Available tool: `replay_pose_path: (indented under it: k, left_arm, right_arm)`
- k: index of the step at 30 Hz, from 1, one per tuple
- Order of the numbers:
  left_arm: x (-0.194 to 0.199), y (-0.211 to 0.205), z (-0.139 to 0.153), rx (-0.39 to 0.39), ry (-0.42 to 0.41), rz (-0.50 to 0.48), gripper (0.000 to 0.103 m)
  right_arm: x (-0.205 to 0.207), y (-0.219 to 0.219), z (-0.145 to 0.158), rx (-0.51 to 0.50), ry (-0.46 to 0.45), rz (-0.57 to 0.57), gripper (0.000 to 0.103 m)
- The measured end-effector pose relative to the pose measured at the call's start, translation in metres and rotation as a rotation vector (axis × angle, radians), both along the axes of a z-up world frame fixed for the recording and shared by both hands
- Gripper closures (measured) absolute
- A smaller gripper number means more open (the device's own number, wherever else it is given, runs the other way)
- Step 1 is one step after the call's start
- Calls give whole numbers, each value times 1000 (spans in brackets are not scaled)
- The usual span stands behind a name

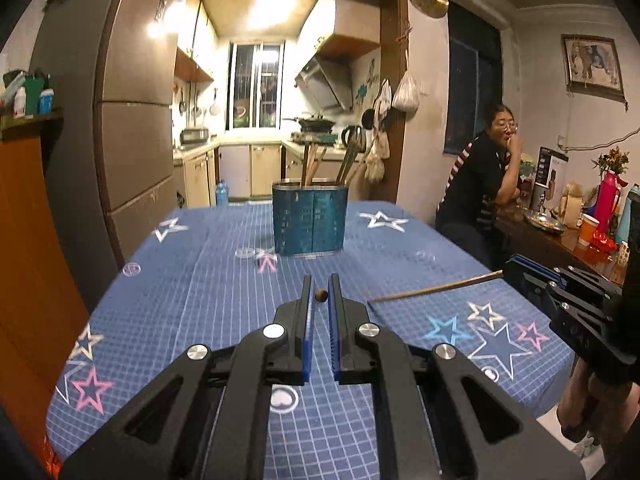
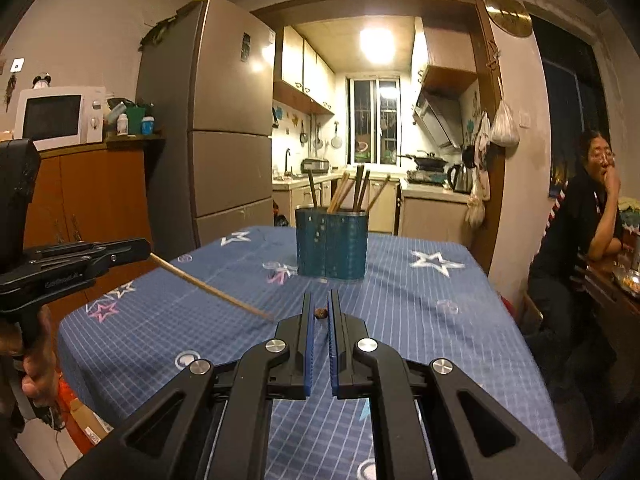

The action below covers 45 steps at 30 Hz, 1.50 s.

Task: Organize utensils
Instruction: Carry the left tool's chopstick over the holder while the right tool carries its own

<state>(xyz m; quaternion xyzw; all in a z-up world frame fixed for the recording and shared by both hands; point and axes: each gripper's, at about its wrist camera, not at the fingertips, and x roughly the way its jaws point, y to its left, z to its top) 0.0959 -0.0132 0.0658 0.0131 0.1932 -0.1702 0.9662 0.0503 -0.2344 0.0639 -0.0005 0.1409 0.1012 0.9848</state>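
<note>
Chopstick (image 2: 208, 288) pinched by left gripper (image 1: 320, 282), second chopstick (image 1: 436, 289) by right gripper (image 2: 319, 300). Mid-carry, likely; next: tip upright, drop into blue holder (image 1: 309, 220).

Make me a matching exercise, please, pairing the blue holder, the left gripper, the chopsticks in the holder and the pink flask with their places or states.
Things:
1. blue holder
2. left gripper
3. standing chopsticks
4. pink flask

Places or states:
A. shut on a chopstick seen end-on
B. upright at the far right, off the tablecloth
C. upright on the starred tablecloth, mid-table
D. leaning out above the holder's rim

Pairs: 1-C, 2-A, 3-D, 4-B
</note>
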Motion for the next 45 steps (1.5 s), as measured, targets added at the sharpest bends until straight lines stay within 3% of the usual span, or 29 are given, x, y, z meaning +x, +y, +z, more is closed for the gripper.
replay_pose_path:
  k: [14,27,45]
  left_arm:
    - [41,-7,43,-15,-41,-23,98]
    - [76,-15,53,-24,-39,-37,98]
    - [164,-21,102,-11,-71,-27,98]
  right_arm:
    - [56,-10,48,42,30,85,95]
    - [115,-16,73,95,81,123,95]
    - [195,-21,149,93,30,130,95]
